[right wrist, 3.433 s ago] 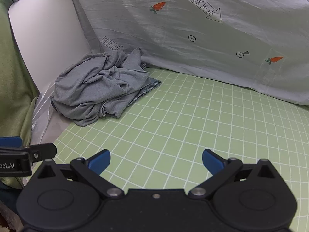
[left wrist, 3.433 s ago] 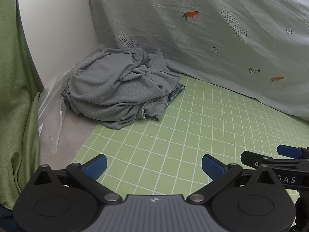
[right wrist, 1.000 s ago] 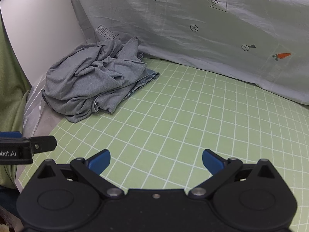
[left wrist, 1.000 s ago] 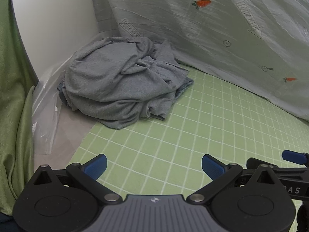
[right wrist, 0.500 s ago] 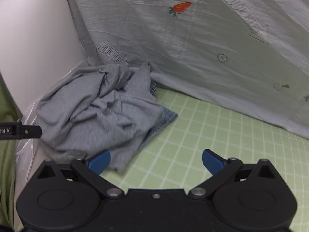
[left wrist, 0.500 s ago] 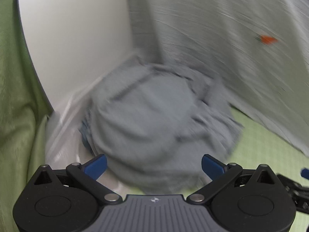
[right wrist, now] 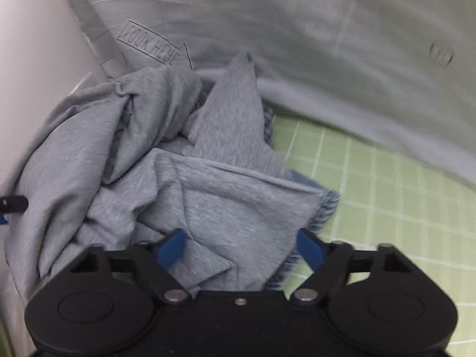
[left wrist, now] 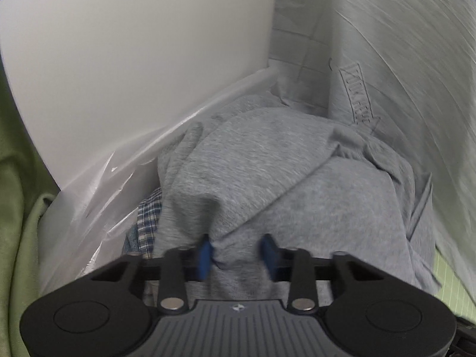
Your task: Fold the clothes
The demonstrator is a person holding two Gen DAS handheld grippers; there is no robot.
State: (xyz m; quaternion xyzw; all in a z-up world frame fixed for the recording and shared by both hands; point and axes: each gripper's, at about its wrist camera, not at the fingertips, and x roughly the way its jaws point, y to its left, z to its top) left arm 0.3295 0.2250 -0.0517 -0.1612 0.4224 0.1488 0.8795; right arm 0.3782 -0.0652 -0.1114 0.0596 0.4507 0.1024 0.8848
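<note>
A crumpled grey garment [left wrist: 267,178] lies heaped in the corner, on the mat's left end. My left gripper [left wrist: 237,253] is on its near-left side, jaws drawn in and pinching a bunched fold of grey cloth. My right gripper [right wrist: 241,247] hovers low over the garment [right wrist: 208,196] on its right side, open, with flat folds lying between its blue fingertips [right wrist: 172,247]. A tip of the left gripper [right wrist: 12,203] shows at the left edge of the right wrist view. A blue plaid cloth [left wrist: 148,220] pokes out from under the heap [right wrist: 324,205].
A white panel [left wrist: 134,59] walls the left side and a grey printed sheet [right wrist: 327,29] hangs behind. A clear plastic bag [left wrist: 98,196] lies by the panel, with green fabric [left wrist: 17,208] further left. The green grid mat [right wrist: 386,178] stretches to the right.
Both grippers moved forward and left onto the grey heap. The left jaws went from wide open to closed on a fold. The right jaws narrowed slightly and stay open.
</note>
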